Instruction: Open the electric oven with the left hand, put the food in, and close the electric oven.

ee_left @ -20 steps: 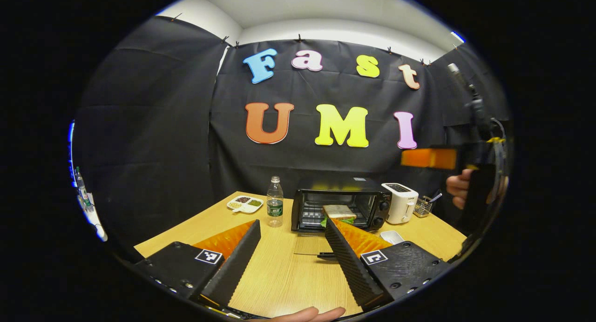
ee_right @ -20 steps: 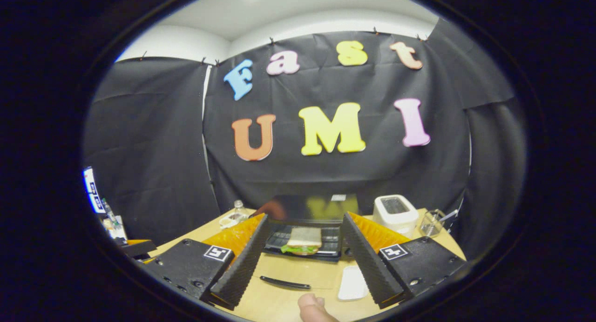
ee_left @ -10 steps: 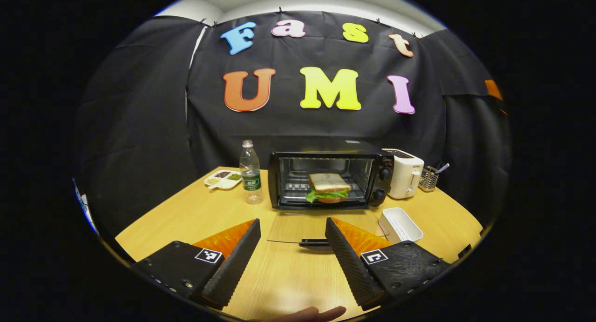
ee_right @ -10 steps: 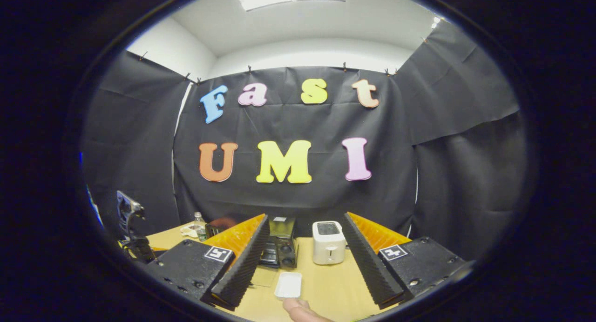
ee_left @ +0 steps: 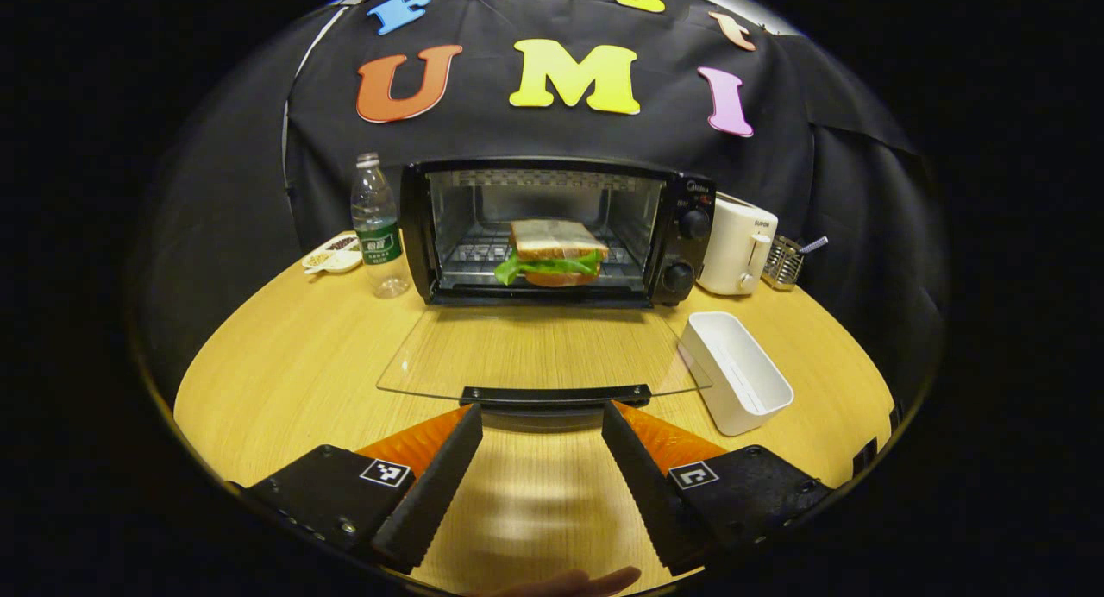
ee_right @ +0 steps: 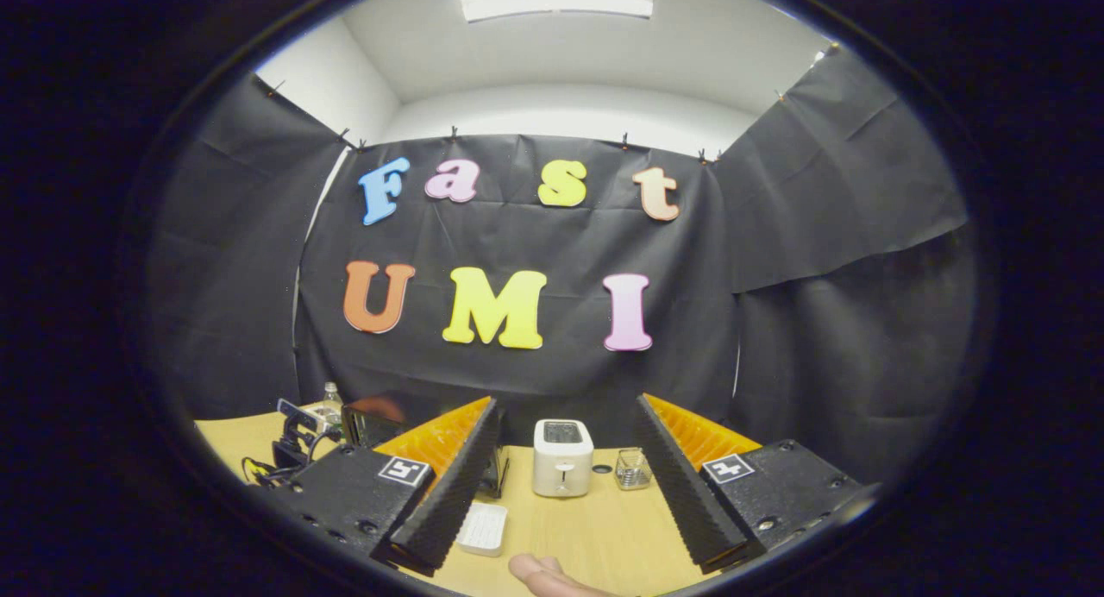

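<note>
At table's near edge, open empty left gripper (ee_left: 542, 459) faces black door handle (ee_left: 555, 396); lettuce sandwich (ee_left: 552, 252) inside black electric oven (ee_left: 552, 230), closing next: lift handle.

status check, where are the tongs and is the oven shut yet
Both tongs open, empty; left tongs just short of the door handle. Sandwich inside oven, glass door down flat. White tray beside door.

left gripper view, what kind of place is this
Likely a staged kitchen corner in a recording booth, not a real home: an oven, toaster and water bottle sit on a wooden table, with black cloth hung all round as walls.
</note>
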The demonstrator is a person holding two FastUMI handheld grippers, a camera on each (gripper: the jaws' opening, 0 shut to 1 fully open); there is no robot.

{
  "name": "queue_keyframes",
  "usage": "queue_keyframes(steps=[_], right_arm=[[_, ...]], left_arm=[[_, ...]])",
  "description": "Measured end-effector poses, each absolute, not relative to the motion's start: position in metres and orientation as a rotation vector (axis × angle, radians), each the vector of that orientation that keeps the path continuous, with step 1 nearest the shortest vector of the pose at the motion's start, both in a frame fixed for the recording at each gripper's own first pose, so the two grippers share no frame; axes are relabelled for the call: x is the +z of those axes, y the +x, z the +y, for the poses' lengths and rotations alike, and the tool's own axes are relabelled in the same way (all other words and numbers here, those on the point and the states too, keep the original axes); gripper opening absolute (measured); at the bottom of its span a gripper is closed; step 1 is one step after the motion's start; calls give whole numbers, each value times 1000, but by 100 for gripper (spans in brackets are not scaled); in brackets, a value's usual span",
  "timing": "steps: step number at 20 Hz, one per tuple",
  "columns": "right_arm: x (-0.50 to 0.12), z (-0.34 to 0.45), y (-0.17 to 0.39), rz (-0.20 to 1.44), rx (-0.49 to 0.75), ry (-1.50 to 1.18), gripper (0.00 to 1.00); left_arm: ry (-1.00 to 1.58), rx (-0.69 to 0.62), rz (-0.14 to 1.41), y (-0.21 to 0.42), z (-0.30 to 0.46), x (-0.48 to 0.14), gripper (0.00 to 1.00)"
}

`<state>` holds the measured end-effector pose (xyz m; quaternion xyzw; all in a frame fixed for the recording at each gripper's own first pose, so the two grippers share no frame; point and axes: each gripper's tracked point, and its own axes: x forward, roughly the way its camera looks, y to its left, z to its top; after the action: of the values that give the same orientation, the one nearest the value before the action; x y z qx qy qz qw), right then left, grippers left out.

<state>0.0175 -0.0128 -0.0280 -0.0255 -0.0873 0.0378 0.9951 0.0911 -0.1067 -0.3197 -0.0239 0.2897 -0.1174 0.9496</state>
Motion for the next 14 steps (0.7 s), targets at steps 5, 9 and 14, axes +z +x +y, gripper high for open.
queue_keyframes(steps=[5,9,14], right_arm=[[-42,-18,35,-142,92,-26,89],[-44,-20,37,-145,108,-16,89],[-51,-19,42,-125,120,-8,100]], left_arm=[[-18,-265,659,95,-122,-341,93],[13,-242,681,104,-120,-350,93],[68,-228,668,108,-118,-343,93]])
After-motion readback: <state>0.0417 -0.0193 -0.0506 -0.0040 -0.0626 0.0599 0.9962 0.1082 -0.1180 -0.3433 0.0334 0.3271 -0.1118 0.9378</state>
